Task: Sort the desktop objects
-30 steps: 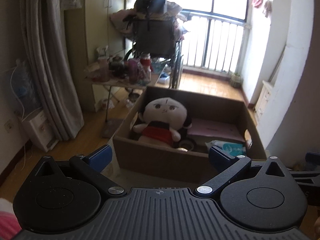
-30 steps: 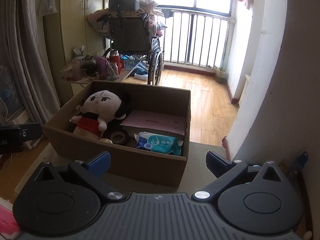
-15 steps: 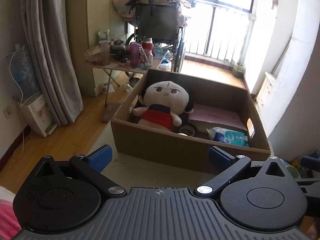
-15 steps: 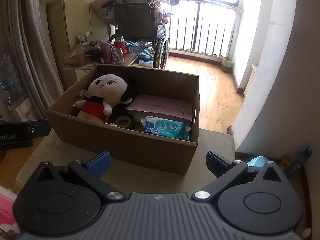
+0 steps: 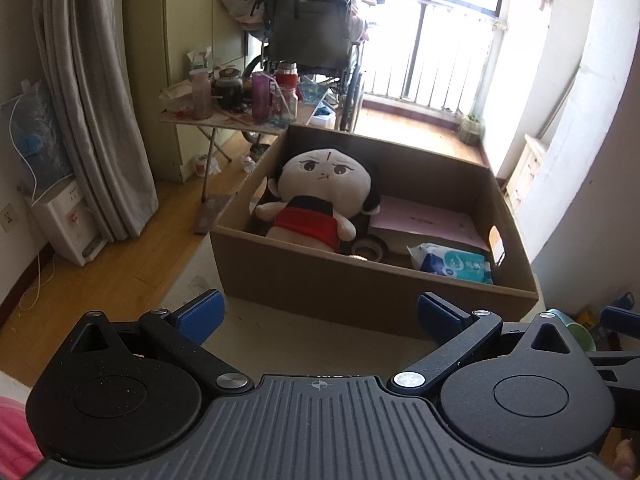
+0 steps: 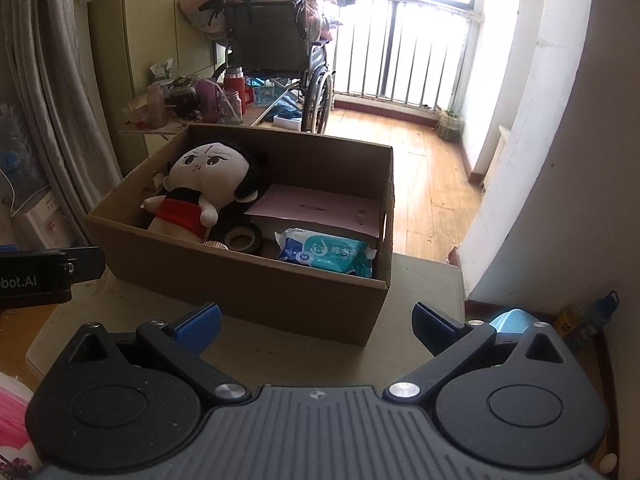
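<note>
1. Left gripper: fingers spread wide, nothing between them; held back from the near wall of the cardboard box, above the bare strip of table. Probably parked there because nothing is left in front to pick up.
2. Right gripper: fingers likewise parted and empty, hovering short of the box's near right corner. Aimed slightly downward into the box, seemingly to check the contents.
3. Box standing on the table, open at the top, pushed toward the far edge. Likely placed so as to leave working room in front.
4. Inside, on the left: plush doll reclining against the left and rear walls, head up, red outfit toward the viewer. Bulkiest item, so given the roomy corner.
5. Just beside the doll's feet: roll of black tape lying flat, tucked into the gap between doll and book.
6. On the right: pink book lying flat on the box floor, giving a level base.
7. Pack of wet wipes in front of the book, against the near wall, partly leaning on the book's edge.
8. No loose item visible on the table in either view; sorting judged essentially finished.
9. Beyond the table: a wheelchair and a cluttered folding table, well apart and not part of the job.
</note>
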Demonstrator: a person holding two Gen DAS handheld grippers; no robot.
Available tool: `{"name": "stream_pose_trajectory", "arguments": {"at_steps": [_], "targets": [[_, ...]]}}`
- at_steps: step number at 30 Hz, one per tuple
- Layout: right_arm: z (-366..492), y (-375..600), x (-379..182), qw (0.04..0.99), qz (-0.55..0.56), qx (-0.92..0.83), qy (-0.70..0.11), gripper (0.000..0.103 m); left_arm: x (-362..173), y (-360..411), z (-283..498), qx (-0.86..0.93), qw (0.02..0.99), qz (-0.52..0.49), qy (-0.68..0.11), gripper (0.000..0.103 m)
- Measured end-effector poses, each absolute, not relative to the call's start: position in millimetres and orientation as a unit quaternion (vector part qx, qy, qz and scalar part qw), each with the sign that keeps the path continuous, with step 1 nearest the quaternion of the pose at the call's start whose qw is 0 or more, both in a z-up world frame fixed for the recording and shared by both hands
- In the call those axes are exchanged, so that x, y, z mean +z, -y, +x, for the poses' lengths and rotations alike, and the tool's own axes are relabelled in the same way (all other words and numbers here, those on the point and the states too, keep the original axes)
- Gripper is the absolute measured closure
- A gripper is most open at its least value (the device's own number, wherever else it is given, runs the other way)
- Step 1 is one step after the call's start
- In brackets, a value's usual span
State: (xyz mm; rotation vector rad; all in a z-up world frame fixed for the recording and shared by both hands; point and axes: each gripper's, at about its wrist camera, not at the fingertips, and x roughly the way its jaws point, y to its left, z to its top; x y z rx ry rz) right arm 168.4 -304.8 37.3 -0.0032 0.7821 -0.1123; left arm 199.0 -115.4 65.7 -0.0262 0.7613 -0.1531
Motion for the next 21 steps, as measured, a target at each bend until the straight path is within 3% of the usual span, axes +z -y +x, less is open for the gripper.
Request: {"name": "stream_pose_trajectory", "arguments": {"at_steps": [21], "targets": [[170.0, 310.6, 34.1, 0.92, 0.002, -0.062, -0.387, 0.0, 59.7, 123.0, 206.2, -0.08, 0.92, -0.011, -0.383, 0.0]]}}
